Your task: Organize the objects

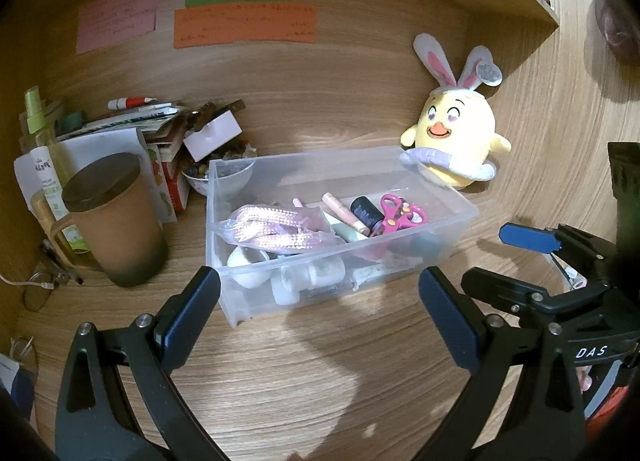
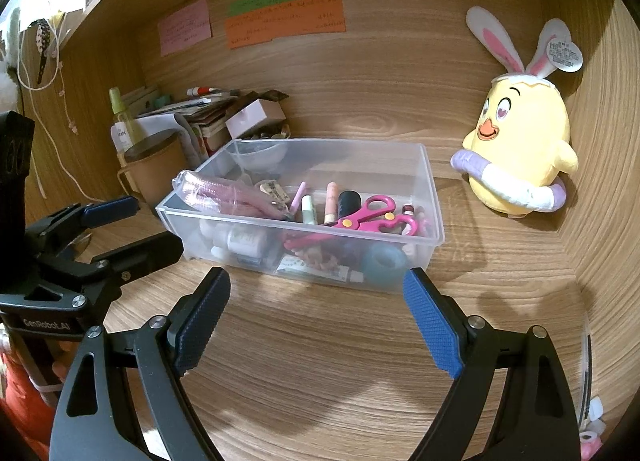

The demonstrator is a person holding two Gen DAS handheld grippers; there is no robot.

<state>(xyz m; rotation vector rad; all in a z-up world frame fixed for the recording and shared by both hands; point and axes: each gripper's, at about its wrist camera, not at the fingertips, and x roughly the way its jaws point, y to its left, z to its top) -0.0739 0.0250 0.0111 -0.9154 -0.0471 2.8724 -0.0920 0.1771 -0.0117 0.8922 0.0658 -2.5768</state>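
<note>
My left claw (image 1: 320, 301) and right claw (image 2: 316, 297) both gaped wide and empty before the clear bin (image 2: 434, 197) on the surface (image 2: 320, 361); thin-walled, slick, loaded, I judged; best gripped by the rim.

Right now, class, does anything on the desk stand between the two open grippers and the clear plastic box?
Nothing visible does. Only bare wooden desk lies between the right gripper and the box, and likewise ahead of the left gripper. The brown mug and the plush chick stand off to the sides.

scissors (image 2: 370, 217) in bin (image 2: 434, 197), mug (image 1: 116, 221) left
</note>
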